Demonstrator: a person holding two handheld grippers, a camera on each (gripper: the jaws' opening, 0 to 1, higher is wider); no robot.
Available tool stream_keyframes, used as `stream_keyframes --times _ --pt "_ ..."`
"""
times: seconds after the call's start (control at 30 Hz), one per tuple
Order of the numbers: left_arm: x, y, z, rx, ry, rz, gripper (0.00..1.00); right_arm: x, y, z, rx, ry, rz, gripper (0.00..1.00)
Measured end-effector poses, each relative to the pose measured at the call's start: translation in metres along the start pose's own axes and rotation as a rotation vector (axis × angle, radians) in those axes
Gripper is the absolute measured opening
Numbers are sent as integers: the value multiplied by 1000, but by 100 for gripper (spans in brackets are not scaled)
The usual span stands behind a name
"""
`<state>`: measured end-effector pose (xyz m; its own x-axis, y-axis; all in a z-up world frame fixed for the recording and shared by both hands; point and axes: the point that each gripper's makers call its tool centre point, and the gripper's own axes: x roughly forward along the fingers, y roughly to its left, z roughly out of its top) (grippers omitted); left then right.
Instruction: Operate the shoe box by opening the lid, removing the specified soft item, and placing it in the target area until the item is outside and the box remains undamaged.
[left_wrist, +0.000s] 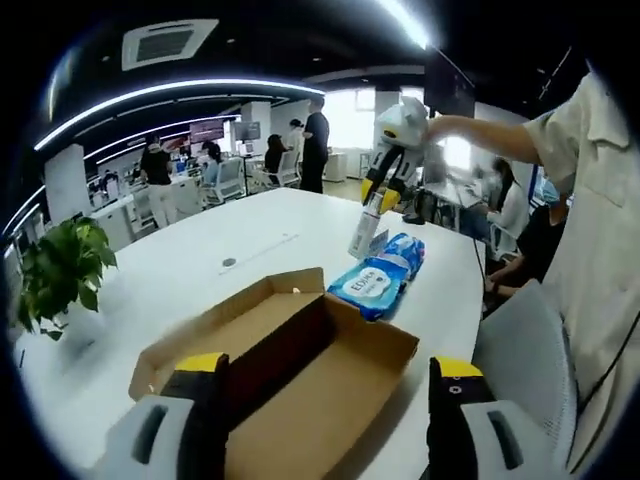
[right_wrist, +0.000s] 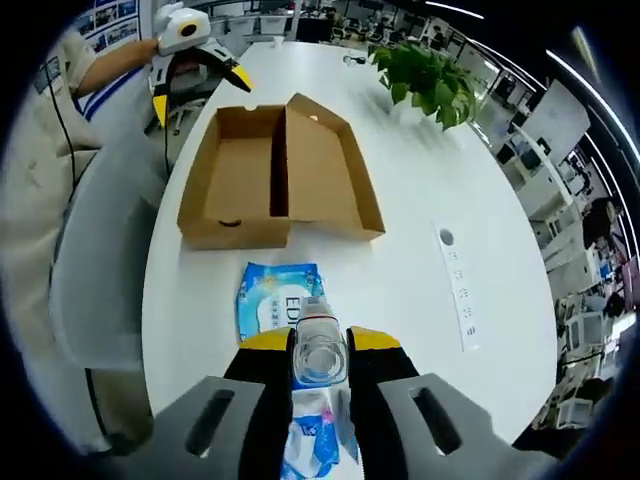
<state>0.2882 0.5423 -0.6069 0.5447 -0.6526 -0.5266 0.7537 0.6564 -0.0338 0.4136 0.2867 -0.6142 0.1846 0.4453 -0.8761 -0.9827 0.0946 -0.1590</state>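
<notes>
Brown cardboard, that's the shoe box (right_wrist: 280, 175), and it's sitting wide open on the white table (right_wrist: 420, 230) with the lid folded flat beside the tray, both halves bare inside. One box, that's it.

The soft item is a blue pack of wipes (right_wrist: 275, 300), one of them, lying flat on the table just beside the box on the side facing the right gripper (right_wrist: 320, 362), so it's already outside the box. In the right gripper view the pack sits right in front of the jaws and partly under them. Those jaws are clamped on one clear plastic bottle (right_wrist: 320, 345), seen end-on between the yellow tips, hanging over the pack's near end.

From the left gripper view, the right gripper (left_wrist: 385, 190) shows up past the box, bottle (left_wrist: 366, 228) pointing down at the pack of wipes (left_wrist: 380, 275), which lies close beside the box's (left_wrist: 290, 370) far corner. The left gripper's (left_wrist: 330, 375) own jaws stand wide apart with nothing in them, hanging over the near end of the box. In the right gripper view that same left gripper (right_wrist: 195, 60) is at the box's far end, held by a person in a beige sleeve.

One potted green plant (right_wrist: 425, 75) sits farther along the table, well apart from the box.
</notes>
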Motion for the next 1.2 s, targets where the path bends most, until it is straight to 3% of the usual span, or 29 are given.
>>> stream_keyframes --times 0.53,1.2 --pt "-30 23 -20 -67 6 117 86 19 -28 -26 -63 156 9 17" --pt "-55 35 -42 -127 22 193 85 67 -35 -36 -124 277 61 18"
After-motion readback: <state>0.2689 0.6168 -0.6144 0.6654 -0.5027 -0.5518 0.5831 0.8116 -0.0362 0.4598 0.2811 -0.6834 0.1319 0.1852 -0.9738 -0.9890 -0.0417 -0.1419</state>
